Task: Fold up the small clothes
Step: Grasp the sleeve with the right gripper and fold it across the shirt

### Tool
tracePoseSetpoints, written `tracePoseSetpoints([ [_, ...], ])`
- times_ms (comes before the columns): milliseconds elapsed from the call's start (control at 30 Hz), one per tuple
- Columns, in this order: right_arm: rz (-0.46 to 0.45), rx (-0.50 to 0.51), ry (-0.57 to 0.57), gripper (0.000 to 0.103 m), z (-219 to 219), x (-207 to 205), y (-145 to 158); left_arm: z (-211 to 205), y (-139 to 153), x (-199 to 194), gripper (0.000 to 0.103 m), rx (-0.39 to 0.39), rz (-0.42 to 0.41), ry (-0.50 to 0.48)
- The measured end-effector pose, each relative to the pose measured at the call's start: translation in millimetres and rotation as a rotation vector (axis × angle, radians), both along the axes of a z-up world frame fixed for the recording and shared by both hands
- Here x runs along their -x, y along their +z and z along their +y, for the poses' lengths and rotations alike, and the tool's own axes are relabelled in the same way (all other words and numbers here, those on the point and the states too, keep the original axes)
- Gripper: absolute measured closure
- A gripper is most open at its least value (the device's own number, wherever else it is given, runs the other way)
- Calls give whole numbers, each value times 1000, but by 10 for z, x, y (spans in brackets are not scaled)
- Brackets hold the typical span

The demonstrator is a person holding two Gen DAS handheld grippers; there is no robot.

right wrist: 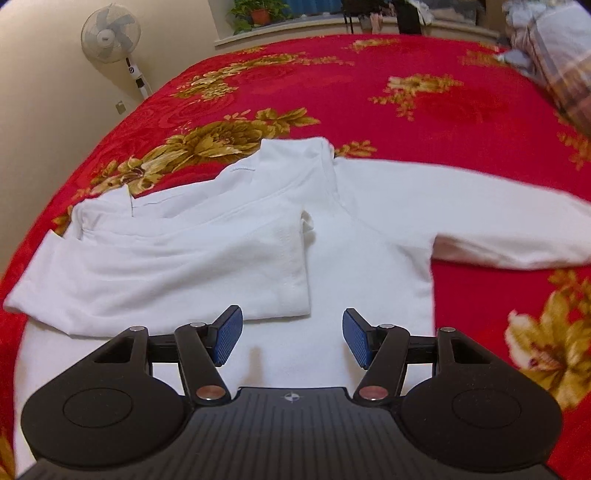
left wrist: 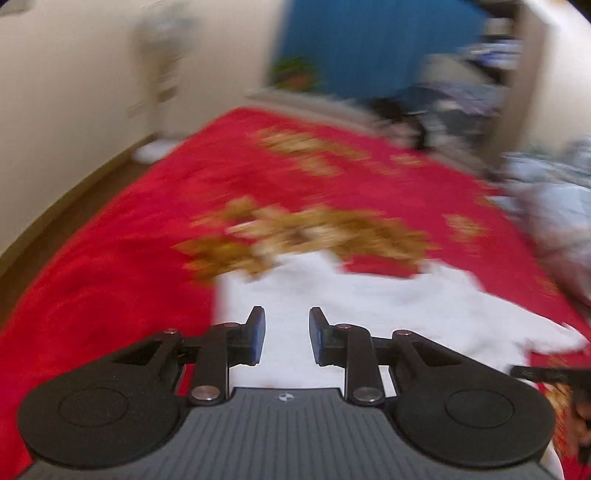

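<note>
Spread flat on the bed, over a plush red cover with gold flowers: a soft white long-sleeved shirt, left sleeve folded across the body, right sleeve stretched out to the right. Left hand-held gripper parted, nothing between its blue ribbed pads; right hand-held gripper wide, likewise bare. Far left, a pedestal fan; far right, plaid bedding.

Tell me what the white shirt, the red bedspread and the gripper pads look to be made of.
White shirt: soft knit, probably cotton; matte, with stitched seams and limp creases.
Red bedspread: plush fabric, perhaps velvet or fleece; its raised rose pattern catches a slight sheen, and the gold flowers look printed or woven in.
Right gripper pads: blue, finely ribbed, likely rubber or soft plastic, on black matte plastic arms.
</note>
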State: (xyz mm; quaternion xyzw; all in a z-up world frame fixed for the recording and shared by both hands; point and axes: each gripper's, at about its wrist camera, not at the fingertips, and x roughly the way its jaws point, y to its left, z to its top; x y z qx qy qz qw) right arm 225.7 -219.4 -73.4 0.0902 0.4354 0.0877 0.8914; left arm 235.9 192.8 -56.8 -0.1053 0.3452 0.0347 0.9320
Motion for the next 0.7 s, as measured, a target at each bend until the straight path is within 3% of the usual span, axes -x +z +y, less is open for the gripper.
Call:
tracePoseSetpoints([
  [100,33,-128,-30,41,-70,-55,-69,243,110,67,74,13,55,77],
  [267,51,-182,-99,41,-117,-169,-186,323,-20,221,73,86,-28,77],
  [367,66,-195,-133,54,-132,-238,-267,262,-193,129,73,43,15,86],
  [467,46,-143,-120,77,-55,-306,-315,227,-311,-1,73,18,8,67],
  [500,37,-123,-120,89,-39,-325,-318,251,-340,-28,73,32,10,73],
  [533,28,-121,-121,94,-44,-341,-314,277,-368,-53,73,55,12,76],
  [600,0,-153,-118,97,-104,-360,-245,300,-422,-115,73,88,14,72],
  [700,-200,-195,-67,101,-174,-275,237,275,-505,-241,73,87,20,65],
])
